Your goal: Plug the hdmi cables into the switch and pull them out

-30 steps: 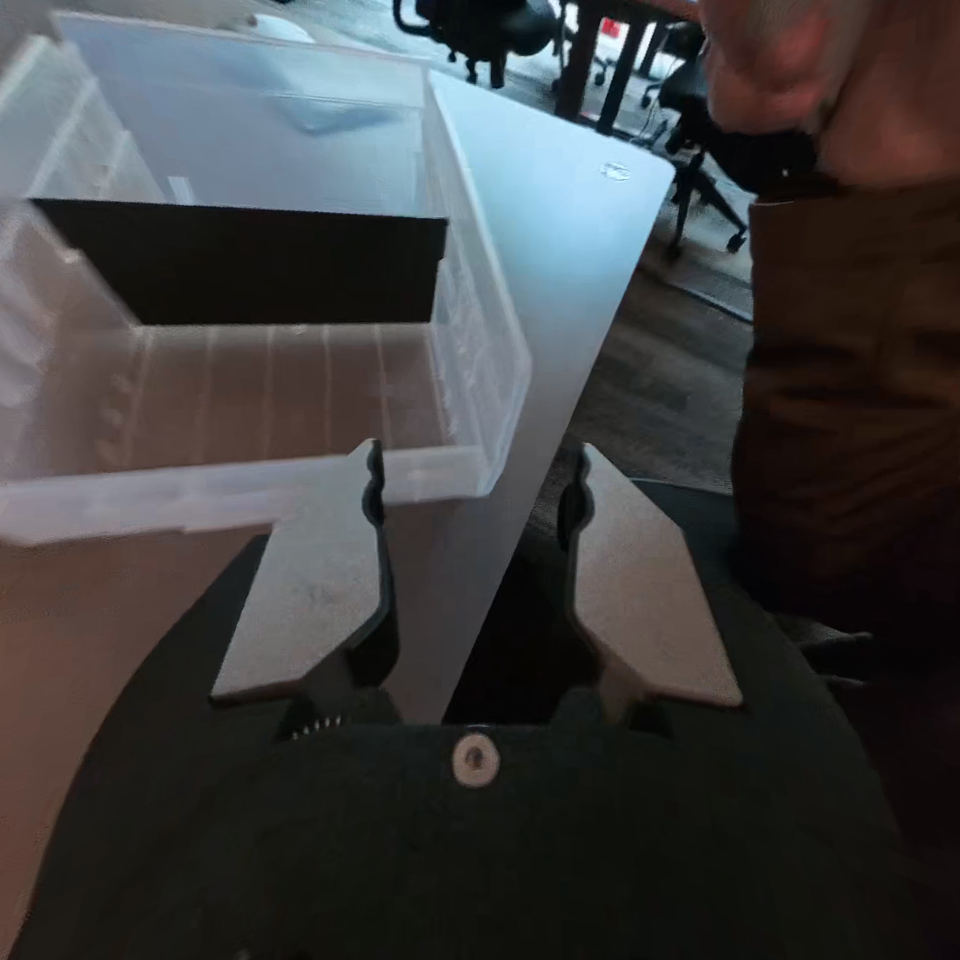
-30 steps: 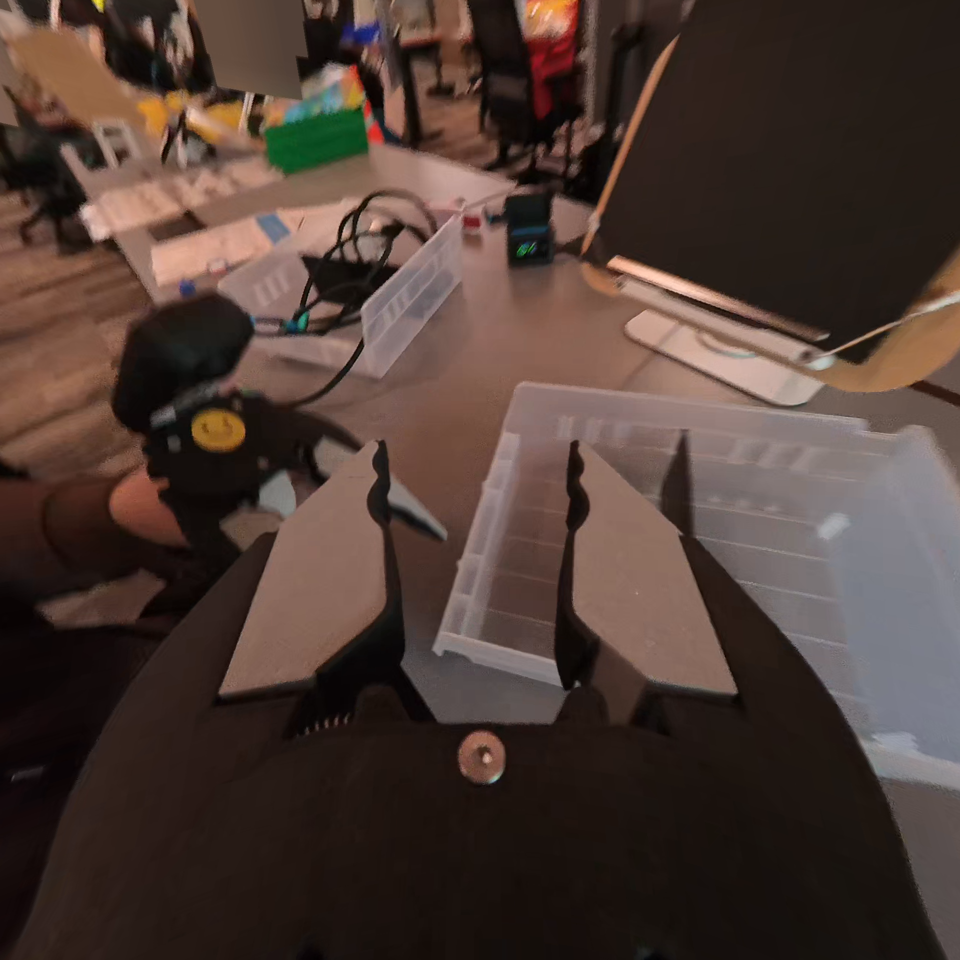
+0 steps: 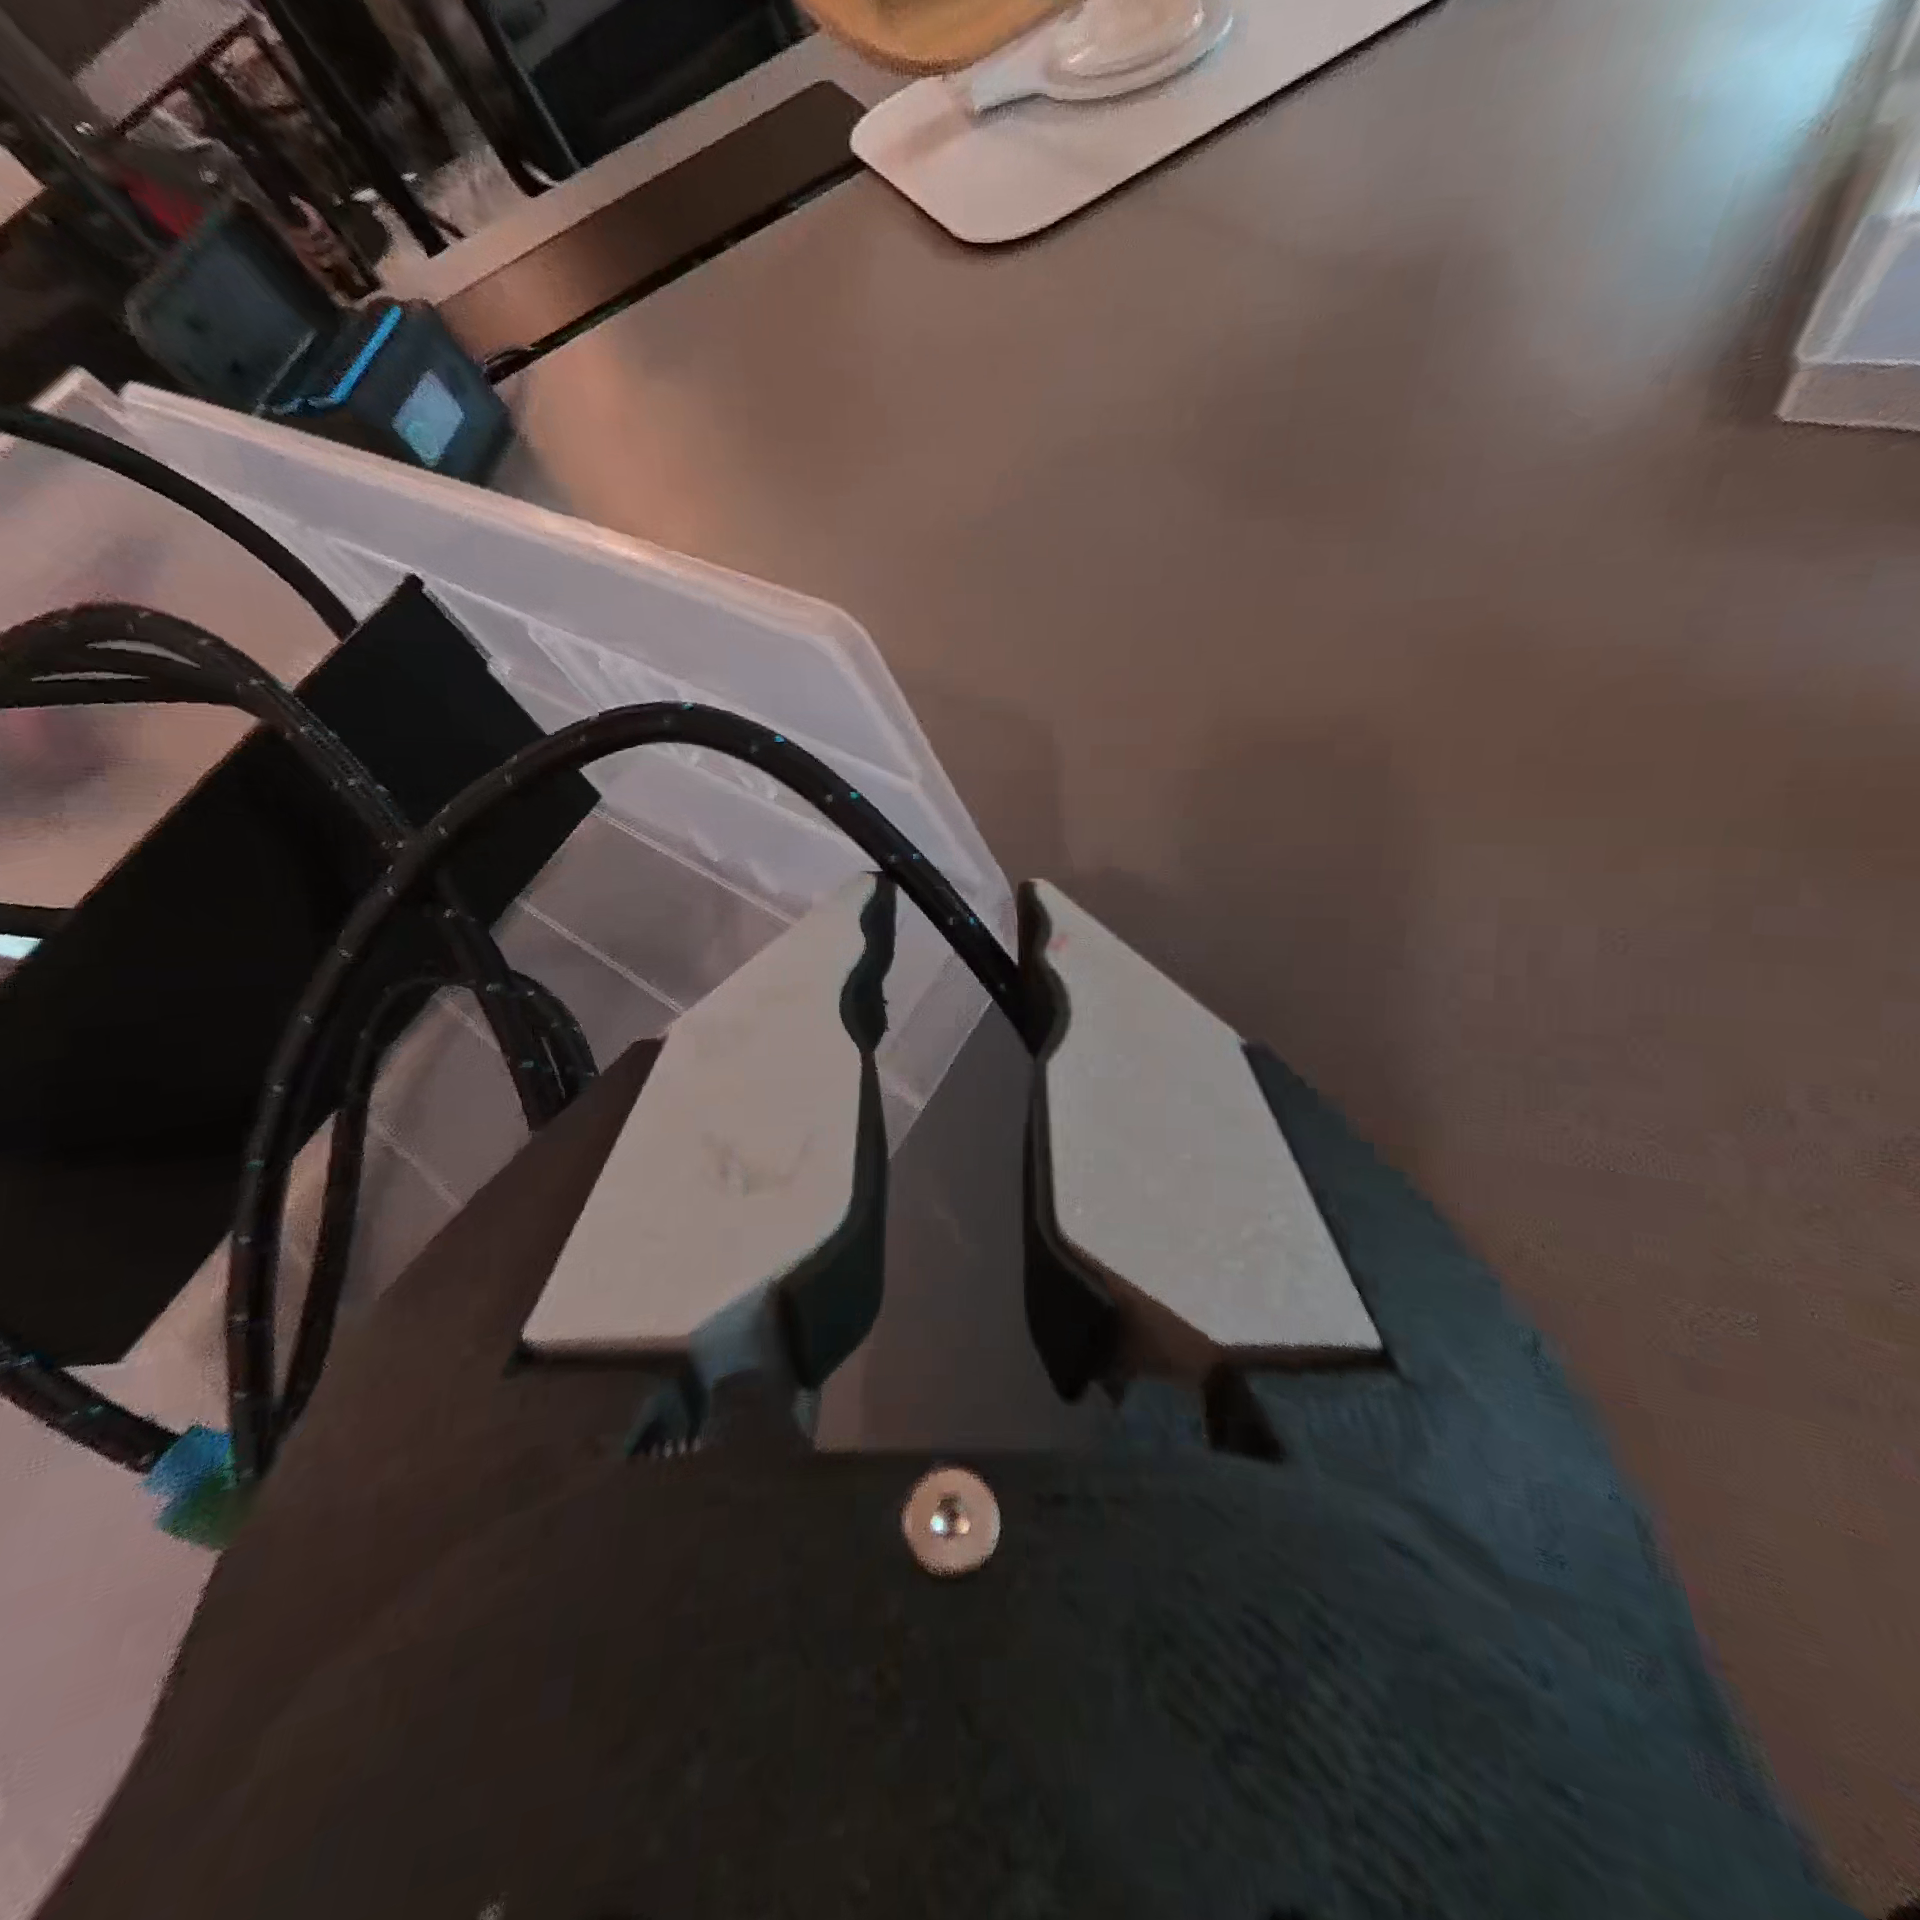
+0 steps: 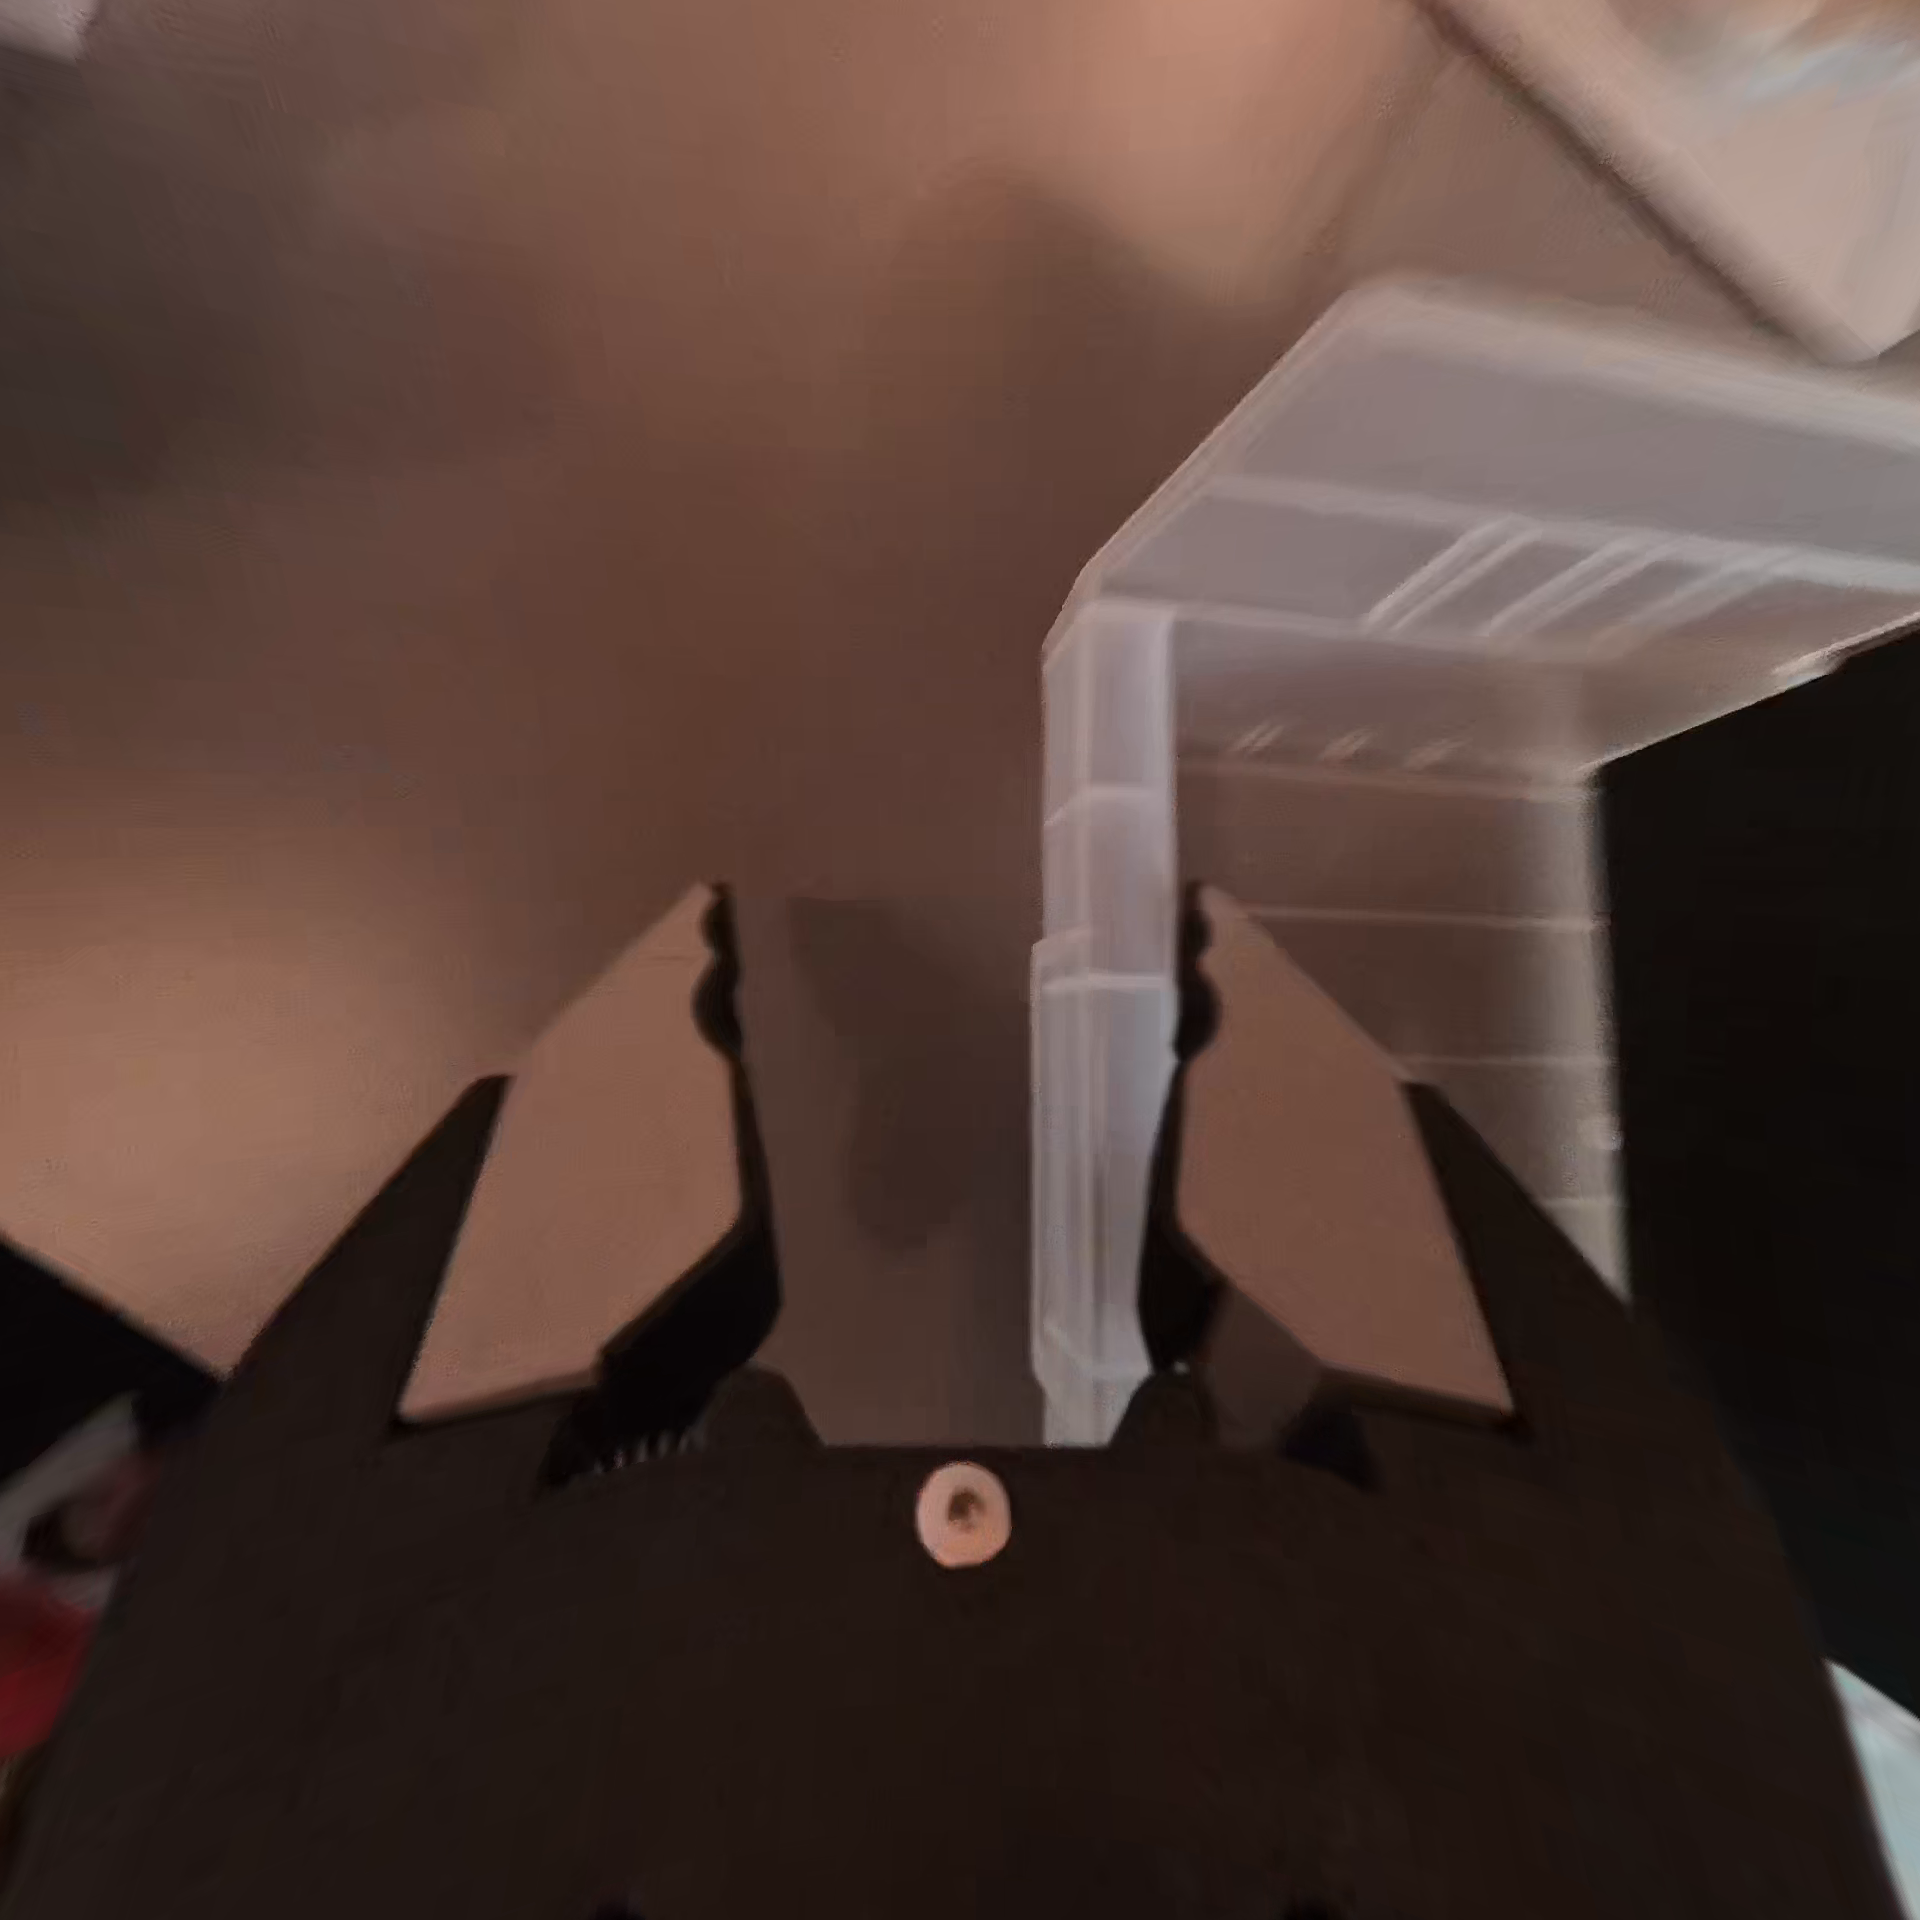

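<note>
Both grippers relocated since a second ago. Left gripper (image 3: 951,961) now near cable bin (image 3: 727,665), fingers apart, braided cable (image 3: 727,743) arcing between tips, ungrasped. Right gripper (image 4: 956,971) wide apart, straddling bin corner (image 4: 1107,935), black switch (image 4: 1766,1039) right. Plugging not begun.

Left wrist view: bare table (image 3: 1351,644) open to the right and far side. Passage on the left blocked by a clear plastic bin (image 3: 727,665) holding a black box (image 3: 260,935) and looping braided cables (image 3: 727,743), one arching across the left gripper (image 3: 951,935) gap. Right wrist view: table (image 4: 520,520) clear ahead and left; clear bin corner (image 4: 1112,831) obstructing the right.
</note>
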Tool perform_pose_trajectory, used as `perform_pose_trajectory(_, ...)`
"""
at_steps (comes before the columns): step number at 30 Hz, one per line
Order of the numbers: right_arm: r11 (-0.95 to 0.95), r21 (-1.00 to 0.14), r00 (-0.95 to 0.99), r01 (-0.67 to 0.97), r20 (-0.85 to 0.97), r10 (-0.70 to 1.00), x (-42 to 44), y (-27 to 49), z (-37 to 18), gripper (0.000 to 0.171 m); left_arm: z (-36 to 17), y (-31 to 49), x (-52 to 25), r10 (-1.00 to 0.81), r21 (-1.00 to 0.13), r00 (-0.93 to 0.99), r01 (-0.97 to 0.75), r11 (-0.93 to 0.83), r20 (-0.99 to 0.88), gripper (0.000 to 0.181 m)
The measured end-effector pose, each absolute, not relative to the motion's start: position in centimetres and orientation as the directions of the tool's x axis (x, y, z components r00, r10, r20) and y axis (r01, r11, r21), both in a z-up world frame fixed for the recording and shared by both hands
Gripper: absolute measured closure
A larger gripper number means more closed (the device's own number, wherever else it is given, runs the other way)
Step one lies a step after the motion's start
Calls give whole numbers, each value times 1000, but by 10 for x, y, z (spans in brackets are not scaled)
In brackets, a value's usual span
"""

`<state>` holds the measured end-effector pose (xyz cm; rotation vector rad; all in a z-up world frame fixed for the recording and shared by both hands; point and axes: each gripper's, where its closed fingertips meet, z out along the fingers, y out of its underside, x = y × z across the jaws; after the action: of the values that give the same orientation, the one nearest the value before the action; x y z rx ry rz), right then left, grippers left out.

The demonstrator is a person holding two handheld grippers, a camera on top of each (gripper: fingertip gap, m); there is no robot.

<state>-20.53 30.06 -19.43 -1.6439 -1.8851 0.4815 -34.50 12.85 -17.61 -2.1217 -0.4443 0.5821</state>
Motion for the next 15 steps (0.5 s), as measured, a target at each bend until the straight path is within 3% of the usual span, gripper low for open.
perform_pose_trajectory(1, 181, -579, -102, 795, 166, 981, -196, 302, -207, 79, -175, 127, -344, 494, -832, 843, 108, -545, -214, 161)
perform_pose_trajectory(3, 234, -533, -161, 813, 181, 970, -175, 315, -218, 84, -174, 118, -339, 450, -844, 878, 110, -525, -166, 162)
perform_pose_trajectory(4, 271, -528, -215, 805, 167, 962, -163, 319, -217, 90, -174, 111, -336, 419, -845, 896, 106, -524, -147, 162)
perform_pose_trajectory(6, 329, -494, -299, 805, 141, 944, -128, 334, -214, 122, -174, 92, -327, 351, -844, 932, 111, -525, -96, 162)
perform_pose_trajectory(7, 315, -483, -291, 817, 126, 948, -112, 347, -211, 117, -174, 82, -324, 322, -844, 945, 125, -522, -59, 160)
perform_pose_trajectory(9, 219, -487, -192, 846, 106, 976, -84, 383, -199, 85, -173, 60, -318, 287, -830, 957, 189, -524, 37, 155)
perform_pose_trajectory(10, 166, -504, -147, 848, 76, 986, -74, 394, -192, 80, -173, 48, -320, 307, -811, 948, 240, -533, 79, 153)
perform_pose_trajectory(11, 116, -543, -114, 832, 38, 993, -67, 398, -183, 85, -173, 40, -322, 327, -798, 940, 270, -539, 97, 150)
perform_pose_trajectory(13, 50, -661, -129, 748, -72, 989, -67, 382, -163, 94, -163, 33, -329, 386, -817, 921, 259, -515, 49, 121)
perform_pose_trajectory(15, 2, -737, -211, 675, -190, 959, -73, 353, -151, 85, -153, 41, -333, 416, -847, 909, 237, -475, 21, 117)
